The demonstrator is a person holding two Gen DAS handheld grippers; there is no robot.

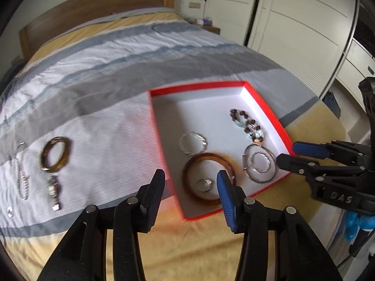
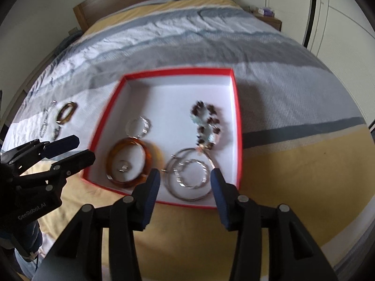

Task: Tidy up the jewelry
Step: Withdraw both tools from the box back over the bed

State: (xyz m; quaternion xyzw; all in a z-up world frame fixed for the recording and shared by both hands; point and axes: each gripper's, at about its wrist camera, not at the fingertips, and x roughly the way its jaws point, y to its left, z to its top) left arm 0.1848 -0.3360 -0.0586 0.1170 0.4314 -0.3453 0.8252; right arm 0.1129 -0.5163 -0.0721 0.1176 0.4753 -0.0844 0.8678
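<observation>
A red box (image 1: 267,104) (image 2: 237,98) with a white inside lies on the bed. In it are an amber bangle (image 1: 206,158) (image 2: 150,152) around a small ring (image 1: 204,184) (image 2: 123,165), a silver bracelet (image 1: 193,142) (image 2: 138,126), large silver hoops (image 1: 260,165) (image 2: 191,174) and a beaded bracelet (image 1: 247,124) (image 2: 207,123). On the bedspread to the left lie a brown bangle (image 1: 55,154) (image 2: 66,113), a watch (image 1: 53,192) and a silver chain (image 1: 22,175). My left gripper (image 1: 190,187) (image 2: 77,148) is open and empty over the box's near left corner. My right gripper (image 2: 185,182) (image 1: 287,153) is open and empty over the hoops.
The bed has a striped grey, white and yellow cover (image 1: 105,75) and a wooden headboard (image 1: 93,7). White wardrobe doors (image 1: 304,23) stand at the right, with a small bedside table (image 2: 269,20) beyond the bed.
</observation>
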